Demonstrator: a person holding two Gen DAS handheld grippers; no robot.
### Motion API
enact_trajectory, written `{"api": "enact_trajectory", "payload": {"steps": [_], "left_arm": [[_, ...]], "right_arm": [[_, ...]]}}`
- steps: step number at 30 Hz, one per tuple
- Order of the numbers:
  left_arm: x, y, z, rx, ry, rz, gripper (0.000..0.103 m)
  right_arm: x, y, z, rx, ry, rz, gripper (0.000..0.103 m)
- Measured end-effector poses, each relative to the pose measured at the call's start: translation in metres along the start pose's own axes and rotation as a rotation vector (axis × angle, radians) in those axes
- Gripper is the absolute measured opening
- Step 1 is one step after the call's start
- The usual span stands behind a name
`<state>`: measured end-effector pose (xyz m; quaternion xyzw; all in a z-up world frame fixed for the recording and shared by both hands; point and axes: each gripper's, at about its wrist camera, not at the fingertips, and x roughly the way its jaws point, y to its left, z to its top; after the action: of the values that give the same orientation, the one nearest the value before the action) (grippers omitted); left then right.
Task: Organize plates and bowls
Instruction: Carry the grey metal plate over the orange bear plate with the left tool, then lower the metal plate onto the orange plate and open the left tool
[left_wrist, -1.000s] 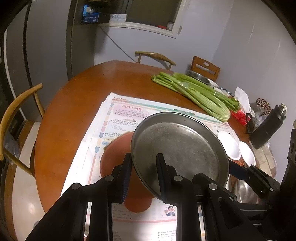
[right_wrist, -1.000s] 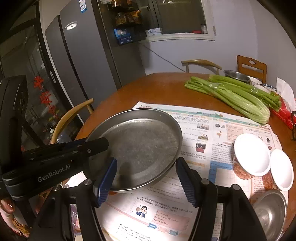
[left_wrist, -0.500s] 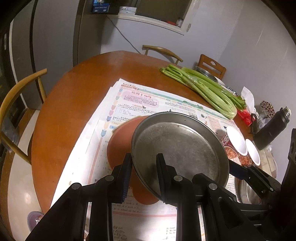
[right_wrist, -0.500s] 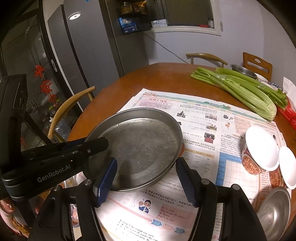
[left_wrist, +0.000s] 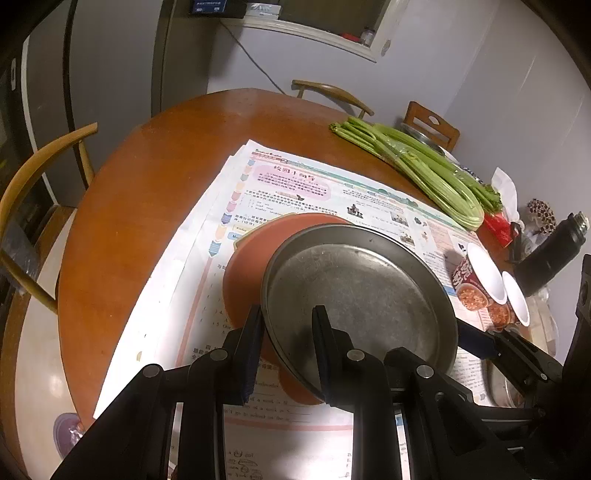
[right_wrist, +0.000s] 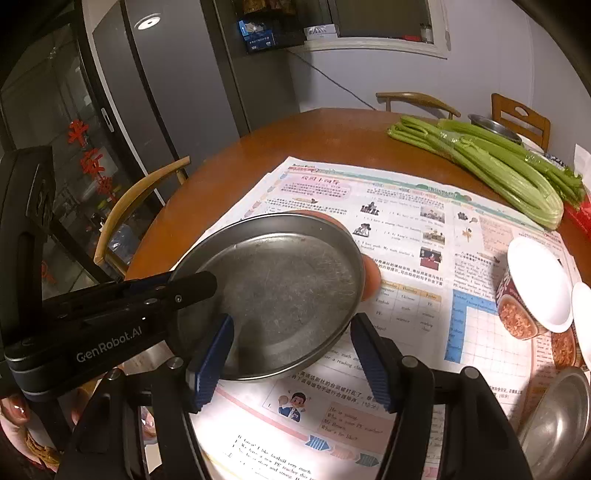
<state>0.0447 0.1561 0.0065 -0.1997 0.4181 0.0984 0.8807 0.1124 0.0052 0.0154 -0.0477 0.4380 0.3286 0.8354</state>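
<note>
Lowered since the earlier frame: metal plate (left_wrist: 354, 295), nearer the orange plate (left_wrist: 251, 258) lying on the newspaper (left_wrist: 295, 184). Stacking step in hand; next, probably setting down centred, then releasing. Left gripper (left_wrist: 286, 343) clamped narrowly on the plate's near-left rim; right gripper (right_wrist: 291, 354) pinching its near rim.

Two plates (left_wrist: 354, 295), three bowls (right_wrist: 535, 284)

My two wrist cams both look fwd and steeply down along their jaws, close over the desk (left_wrist: 122, 221). Left cam sits left of the metal plate (left_wrist: 354, 295), right cam nearer its front; both share plate, newspaper (right_wrist: 406, 229), celery (right_wrist: 498, 166).
</note>
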Motion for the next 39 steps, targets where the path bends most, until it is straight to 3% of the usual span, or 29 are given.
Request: {"api": "enact_trajectory", "payload": {"steps": [25, 39], "left_arm": [[0.009, 0.012, 0.002, -0.006, -0.032, 0.048, 0.028], [0.0, 0.024, 0.002, -0.016, -0.068, 0.066, 0.028]], "right_arm": [[0.029, 0.009, 0.003, -0.024, 0.027, 0.002, 0.066], [0.043, 0.015, 0.007, -0.054, 0.017, -0.055, 0.066]]}}
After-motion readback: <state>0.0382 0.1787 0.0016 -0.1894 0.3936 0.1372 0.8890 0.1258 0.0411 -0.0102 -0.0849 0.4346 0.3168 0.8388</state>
